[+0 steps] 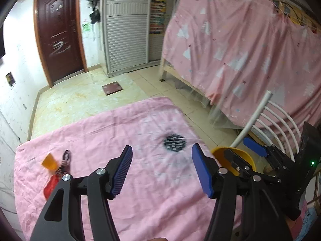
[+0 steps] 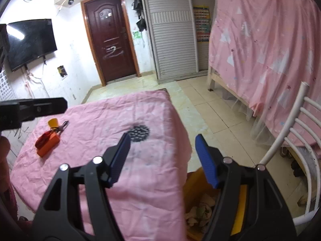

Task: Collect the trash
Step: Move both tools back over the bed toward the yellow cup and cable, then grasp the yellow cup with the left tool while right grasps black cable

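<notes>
right now both claws are spread wide with nothing between their blue ribbed pads. the left gripper (image 1: 162,168) hangs over the table covered in a wrinkled pink cloth (image 1: 100,132), its jaws framing the black round printed patch (image 1: 175,143) on the fabric. the right gripper (image 2: 163,158) sits at the table's right edge, one finger over the cloth and the other over the yellow plastic trash bin (image 2: 195,184) that stands on the floor just beside the table. inside that bin lie crumpled pale scraps of trash (image 2: 200,210), partly hidden by the right finger. from the left wrist view the bin's yellow rim (image 1: 218,150) shows behind the right gripper's black linkage and blue pad (image 1: 254,146).

over at the far left corner of the table a small cluster remains: an orange plastic cup (image 2: 53,123), a red and orange flat box-like item (image 2: 47,141), and a dark thin wiry piece (image 2: 64,125) touching them. what exactly the wiry piece is i cannot tell.

a white metal slatted chair (image 2: 291,140) stands right of the bin. beyond it a pink patterned sheet (image 2: 264,46) drapes a wooden bed frame. a dark brown door (image 2: 110,40) and a black wall television (image 2: 30,42) fill the back wall.
</notes>
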`<state>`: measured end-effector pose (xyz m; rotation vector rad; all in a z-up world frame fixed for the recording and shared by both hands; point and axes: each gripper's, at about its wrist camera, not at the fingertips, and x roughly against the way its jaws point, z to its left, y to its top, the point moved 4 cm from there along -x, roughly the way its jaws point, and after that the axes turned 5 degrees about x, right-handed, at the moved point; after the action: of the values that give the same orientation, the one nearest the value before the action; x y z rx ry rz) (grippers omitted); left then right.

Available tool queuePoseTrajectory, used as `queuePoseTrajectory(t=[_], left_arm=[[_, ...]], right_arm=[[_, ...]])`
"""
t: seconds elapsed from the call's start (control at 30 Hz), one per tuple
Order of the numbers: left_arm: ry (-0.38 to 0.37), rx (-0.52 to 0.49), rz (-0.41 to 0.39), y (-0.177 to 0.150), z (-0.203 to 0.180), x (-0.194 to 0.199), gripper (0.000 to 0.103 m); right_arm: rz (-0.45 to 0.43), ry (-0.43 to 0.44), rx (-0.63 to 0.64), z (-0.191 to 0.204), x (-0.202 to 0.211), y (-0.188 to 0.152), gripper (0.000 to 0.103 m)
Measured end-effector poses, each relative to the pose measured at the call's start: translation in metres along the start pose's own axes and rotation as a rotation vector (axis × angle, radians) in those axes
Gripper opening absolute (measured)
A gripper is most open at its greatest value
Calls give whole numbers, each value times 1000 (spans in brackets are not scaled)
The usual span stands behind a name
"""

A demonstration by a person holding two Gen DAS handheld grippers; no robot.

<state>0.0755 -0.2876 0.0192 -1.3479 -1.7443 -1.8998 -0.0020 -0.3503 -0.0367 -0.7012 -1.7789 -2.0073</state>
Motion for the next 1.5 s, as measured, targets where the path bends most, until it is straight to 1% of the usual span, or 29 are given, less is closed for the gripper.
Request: queuePoseTrajectory(t=[0.3, 0.33, 0.37, 0.4, 0.6, 0.67, 0.77, 0.93, 1.07, 1.17, 1.3, 1.4, 1.5], left_arm=[[64, 86, -14, 2, 68, 7, 55], [71, 95, -13, 2, 74, 7, 55], [80, 106, -13, 2, 82, 7, 55], [88, 115, -13, 2, 89, 6, 55], [131, 180, -8, 3, 134, 2, 55], [151, 186, -10, 2, 146, 2, 55], [201, 189, -10, 4, 168, 0, 55], [258, 183, 17, 5, 202, -10, 55], [270, 205, 37, 4, 221, -19, 55], [270, 213, 56, 1, 231, -28, 55], [268, 225, 78, -3, 240, -40, 55], [251, 231, 91, -4, 245, -47, 55], [233, 229, 107, -3, 245, -55, 49]], right_arm=[[24, 53, 72, 47, -19, 12, 65], [26, 61, 81, 54, -22, 14, 66], [28, 68, 89, 59, -24, 15, 71], [30, 73, 97, 64, -26, 17, 73], [47, 110, 153, 98, -42, 24, 73], [53, 121, 167, 108, -46, 26, 73], [65, 135, 190, 121, -53, 27, 73], [87, 155, 223, 143, -65, 26, 75], [99, 169, 242, 157, -73, 26, 76], [105, 180, 254, 167, -78, 28, 79], [115, 190, 271, 179, -83, 29, 79], [124, 192, 284, 185, -87, 28, 79], [132, 192, 290, 190, -91, 28, 79]])
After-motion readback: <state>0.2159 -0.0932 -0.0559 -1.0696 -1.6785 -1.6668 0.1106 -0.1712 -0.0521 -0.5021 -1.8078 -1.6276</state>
